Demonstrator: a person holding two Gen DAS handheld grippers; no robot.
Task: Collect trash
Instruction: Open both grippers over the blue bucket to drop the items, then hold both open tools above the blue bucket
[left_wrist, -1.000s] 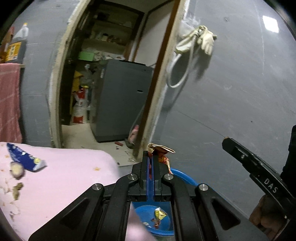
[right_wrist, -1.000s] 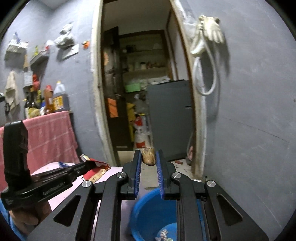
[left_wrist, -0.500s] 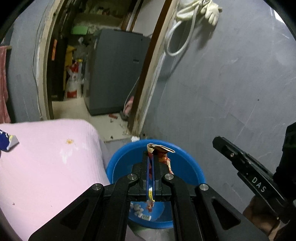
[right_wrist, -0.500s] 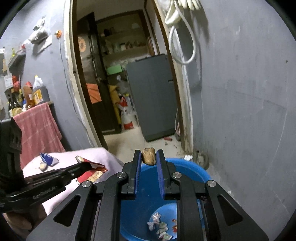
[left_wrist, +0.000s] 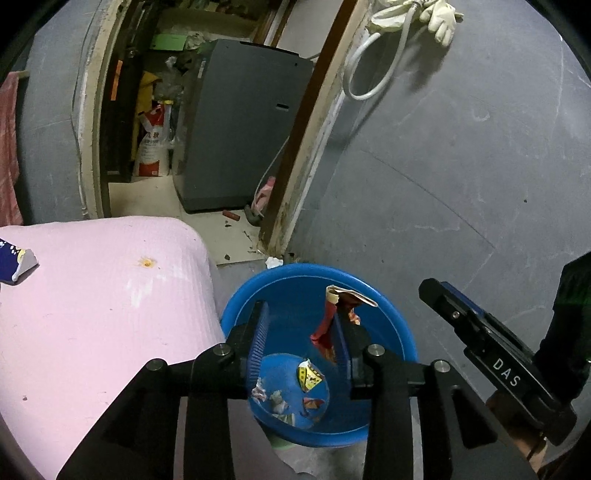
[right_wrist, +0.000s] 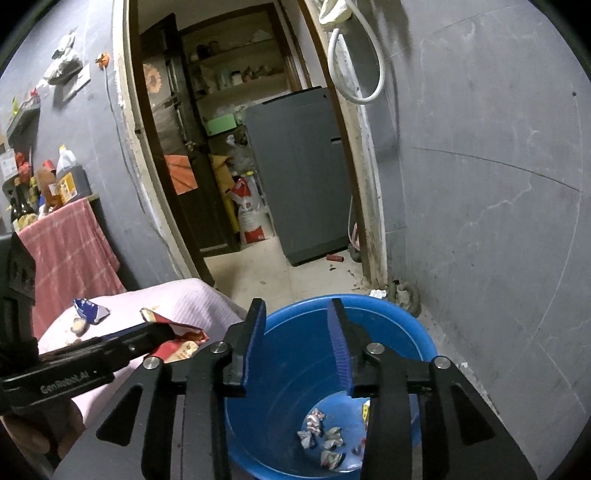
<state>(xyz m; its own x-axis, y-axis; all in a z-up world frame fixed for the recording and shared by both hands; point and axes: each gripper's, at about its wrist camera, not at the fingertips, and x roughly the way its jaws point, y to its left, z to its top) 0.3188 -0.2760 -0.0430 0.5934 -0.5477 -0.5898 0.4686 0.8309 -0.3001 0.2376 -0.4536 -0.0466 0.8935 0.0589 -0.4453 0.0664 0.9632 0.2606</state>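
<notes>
Trash fills the lower middle of both views: crumpled scraps (left_wrist: 291, 398) lie on the bottom of a blue basin (left_wrist: 391, 314) that stands on the floor beside a pink-covered table (left_wrist: 92, 314). In the left wrist view the left gripper (left_wrist: 301, 332) points down over the basin, its jaws opening; a red wrapper (left_wrist: 334, 317) hangs against the inner face of the right-hand finger, clear of the other pad. At the lower right of that frame the right gripper (left_wrist: 436, 291) reaches in from the side, held by a hand (left_wrist: 524, 435) below a dark sleeve. In the right wrist view the right gripper (right_wrist: 297, 321) also tilts down over the basin (right_wrist: 406, 325), jaws opening with nothing between them, scraps (right_wrist: 325, 439) showing below. At the lower left there, the left gripper (right_wrist: 159, 330) stretches across with the wrapper (right_wrist: 181, 339) at its tip. A blue packet (right_wrist: 88, 310) lies on the table (right_wrist: 192, 299) at left.
</notes>
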